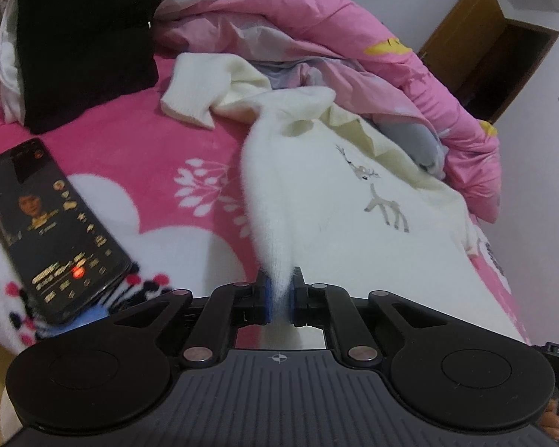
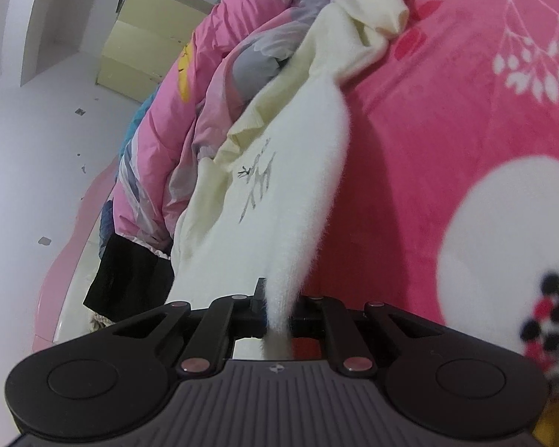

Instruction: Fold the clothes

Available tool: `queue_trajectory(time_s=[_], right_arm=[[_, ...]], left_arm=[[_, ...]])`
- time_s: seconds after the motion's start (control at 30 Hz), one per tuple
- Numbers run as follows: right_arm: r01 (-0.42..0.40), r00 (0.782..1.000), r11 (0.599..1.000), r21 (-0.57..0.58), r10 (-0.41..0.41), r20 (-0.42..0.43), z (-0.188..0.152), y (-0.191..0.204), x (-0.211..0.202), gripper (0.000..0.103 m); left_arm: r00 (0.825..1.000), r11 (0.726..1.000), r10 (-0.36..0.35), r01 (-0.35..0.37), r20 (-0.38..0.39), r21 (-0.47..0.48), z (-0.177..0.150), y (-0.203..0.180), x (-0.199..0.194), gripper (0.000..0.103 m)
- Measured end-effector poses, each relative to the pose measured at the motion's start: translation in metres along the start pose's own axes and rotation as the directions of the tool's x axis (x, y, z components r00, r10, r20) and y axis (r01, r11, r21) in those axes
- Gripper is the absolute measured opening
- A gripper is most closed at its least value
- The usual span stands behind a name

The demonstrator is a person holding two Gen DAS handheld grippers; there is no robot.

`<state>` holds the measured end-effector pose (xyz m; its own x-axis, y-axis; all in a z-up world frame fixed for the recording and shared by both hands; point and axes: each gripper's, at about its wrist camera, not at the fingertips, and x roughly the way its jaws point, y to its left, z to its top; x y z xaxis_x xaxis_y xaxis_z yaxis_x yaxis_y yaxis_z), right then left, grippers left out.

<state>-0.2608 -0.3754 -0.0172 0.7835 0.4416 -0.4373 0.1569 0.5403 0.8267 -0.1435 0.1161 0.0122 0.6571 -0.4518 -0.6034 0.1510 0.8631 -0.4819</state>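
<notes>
A fuzzy white sweater (image 1: 339,201) with embroidered deer (image 1: 385,205) lies across the pink bed blanket (image 1: 138,149). My left gripper (image 1: 279,290) is shut on a pinched ridge of its hem, and the fabric rises taut from the blue pads toward the far sleeve (image 1: 190,89). In the right wrist view the same white sweater (image 2: 279,193) stretches away from my right gripper (image 2: 279,309), which is shut on another bunch of its edge. A cream sleeve (image 2: 376,15) lies crumpled at the far end. Both fabric ridges are lifted off the blanket.
A phone (image 1: 52,231) with a lit screen lies on the blanket at the left. A black garment (image 1: 85,37) sits at the back left. A rumpled pink duvet (image 1: 354,48) (image 2: 190,111) borders the sweater. A black cloth (image 2: 130,275) hangs at the bed's edge. A wooden cabinet (image 1: 492,44) stands beyond.
</notes>
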Motion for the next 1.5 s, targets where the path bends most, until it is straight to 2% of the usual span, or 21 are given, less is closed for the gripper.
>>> queue_trajectory(time_s=[0.13,0.33,0.47,0.57,0.6,0.67,0.73,0.8,0.9,1.0,1.07,1.1,1.17,1.23,1.27,1.33,1.5], right_arm=[[0.002,1.0,1.0,0.006,-0.002,-0.009,-0.011,-0.001,-0.01,0.009],[0.019,1.0,0.998,0.058,-0.017,-0.026,-0.019,-0.017,-0.008,0.009],[0.03,0.999,0.999,0.044,-0.029,-0.033,-0.022,-0.014,-0.009,0.009],[0.079,0.996,0.997,0.009,-0.078,-0.043,-0.02,-0.012,-0.009,0.01],[0.119,0.992,0.993,-0.02,-0.12,-0.048,-0.02,-0.01,-0.009,0.011],[0.208,0.976,0.975,-0.081,-0.212,-0.043,-0.023,-0.005,-0.014,0.014],[0.294,0.953,0.946,-0.139,-0.301,-0.03,-0.027,0.0,-0.02,0.017],[0.321,0.946,0.934,-0.154,-0.325,0.002,-0.03,0.005,-0.034,0.018],[0.318,0.948,0.931,-0.18,-0.311,0.067,-0.031,0.018,-0.056,0.018],[0.232,0.973,0.938,-0.259,-0.225,0.056,-0.033,0.036,-0.055,0.019],[0.17,0.983,0.932,-0.321,-0.182,-0.006,-0.038,0.046,-0.043,0.022],[0.146,0.983,0.926,-0.348,-0.176,-0.056,-0.041,0.049,-0.033,0.03],[0.113,0.96,0.913,-0.392,-0.202,-0.192,-0.051,0.051,-0.008,0.039],[0.121,0.922,0.9,-0.418,-0.259,-0.29,-0.06,0.044,0.013,0.039],[0.144,0.905,0.898,-0.417,-0.29,-0.312,-0.061,0.039,0.02,0.039],[0.183,0.878,0.895,-0.407,-0.335,-0.342,-0.061,0.029,0.029,0.038],[0.211,0.862,0.897,-0.39,-0.358,-0.358,-0.056,0.022,0.024,0.038]], left_arm=[[1.0,1.0,-0.002,0.002,-0.017,0.011,-0.007,0.004,-0.009,0.007],[0.998,1.0,0.02,-0.019,-0.056,0.009,-0.017,0.014,-0.002,0.007],[0.998,1.0,0.02,-0.018,-0.063,0.024,-0.019,0.017,-0.002,0.007],[0.996,0.995,0.047,-0.04,-0.081,0.088,-0.021,0.015,0.003,0.01],[0.994,0.991,0.072,-0.062,-0.078,0.122,-0.023,0.014,0.002,0.011],[0.991,0.978,0.112,-0.098,-0.069,0.185,-0.028,0.013,-0.002,0.014],[0.99,0.971,0.13,-0.115,-0.06,0.209,-0.032,0.017,-0.01,0.015],[0.987,0.967,0.154,-0.143,-0.041,0.21,-0.034,0.022,-0.019,0.015],[0.987,0.967,0.155,-0.159,0.036,0.199,-0.033,0.028,-0.037,0.015],[0.989,0.97,0.089,-0.112,0.114,0.214,-0.032,0.022,-0.05,0.015],[0.996,0.964,0.034,-0.054,0.078,0.262,-0.035,0.01,-0.043,0.015],[0.999,0.96,0.007,-0.019,0.041,0.28,-0.039,0.004,-0.037,0.015],[0.998,0.952,-0.032,0.049,-0.06,0.302,-0.048,-0.006,-0.021,0.015],[0.991,0.939,-0.033,0.075,-0.131,0.335,-0.06,-0.014,-0.006,0.015],[0.986,0.932,-0.03,0.087,-0.164,0.352,-0.066,-0.019,0.002,0.015],[0.983,0.924,-0.011,0.08,-0.183,0.374,-0.072,-0.021,0.011,0.015],[0.979,0.925,-0.028,0.103,-0.204,0.367,-0.07,-0.015,0.014,0.016]])
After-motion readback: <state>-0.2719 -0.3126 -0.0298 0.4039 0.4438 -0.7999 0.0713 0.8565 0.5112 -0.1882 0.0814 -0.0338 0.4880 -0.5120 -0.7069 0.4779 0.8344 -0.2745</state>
